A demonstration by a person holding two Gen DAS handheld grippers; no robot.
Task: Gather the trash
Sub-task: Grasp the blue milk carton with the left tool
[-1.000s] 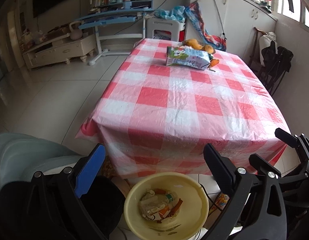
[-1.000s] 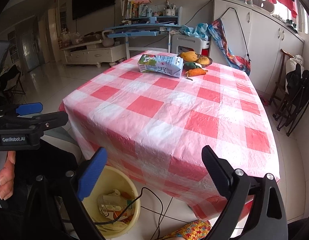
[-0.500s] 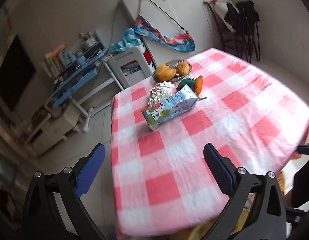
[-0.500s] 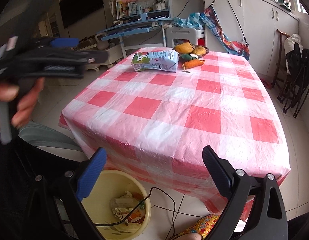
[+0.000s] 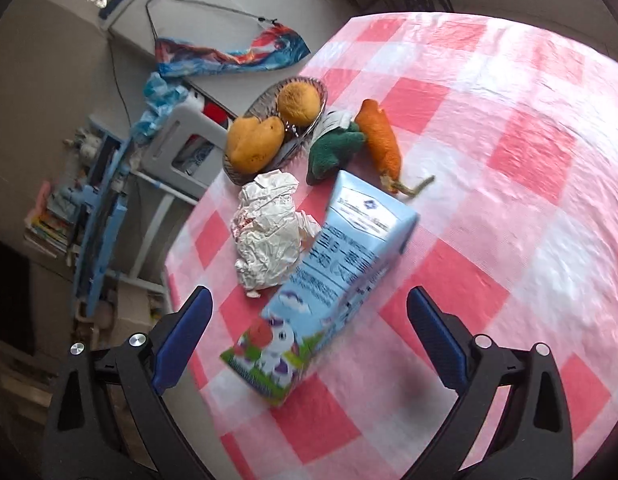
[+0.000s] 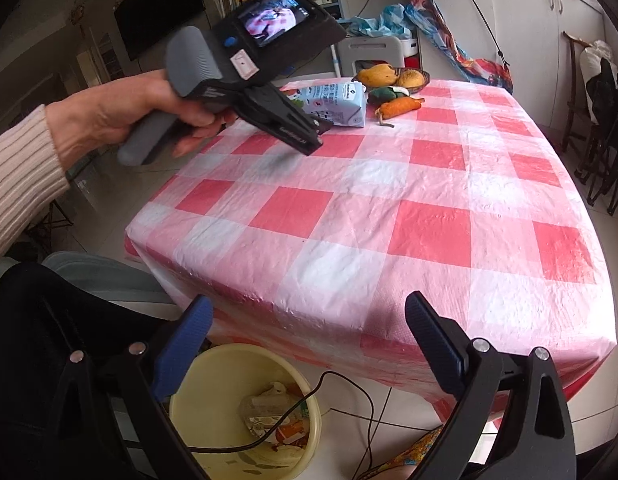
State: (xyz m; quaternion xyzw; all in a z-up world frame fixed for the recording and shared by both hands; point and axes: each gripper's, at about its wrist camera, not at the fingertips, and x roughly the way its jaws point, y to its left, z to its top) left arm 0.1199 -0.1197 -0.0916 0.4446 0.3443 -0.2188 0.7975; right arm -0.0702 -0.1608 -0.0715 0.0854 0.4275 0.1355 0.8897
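The left gripper [image 5: 309, 332] hangs over the far end of the table with its blue-padded fingers [image 5: 183, 330] spread wide and nothing between them but air; the milk carton [image 5: 329, 280] lies on its side just ahead, its picture end reaching in between the finger tips without touching either one. The right gripper [image 6: 307, 346] is held low at the near edge of the table, its fingers likewise wide apart and empty.

The carton rests on the red-and-white checked tablecloth [image 5: 509, 208], near the table's far-left corner. Pressed against its far side is a crumpled ball of white paper [image 5: 269, 232]. Beyond these sit a plush carrot [image 5: 381, 140], a green plush piece [image 5: 333, 152] and a small basket [image 5: 313, 88] holding two yellow-orange fruits [image 5: 255, 144]; whether those are real or toys cannot be told.

In the right wrist view, a hand [image 6: 141, 116] in a ribbed cream sleeve grips the left gripper's handle above the tablecloth, short of the carton. On the floor below the near table edge stands a yellow bin [image 6: 213, 384] with some wrappers already in it, and a black cable runs across its rim.
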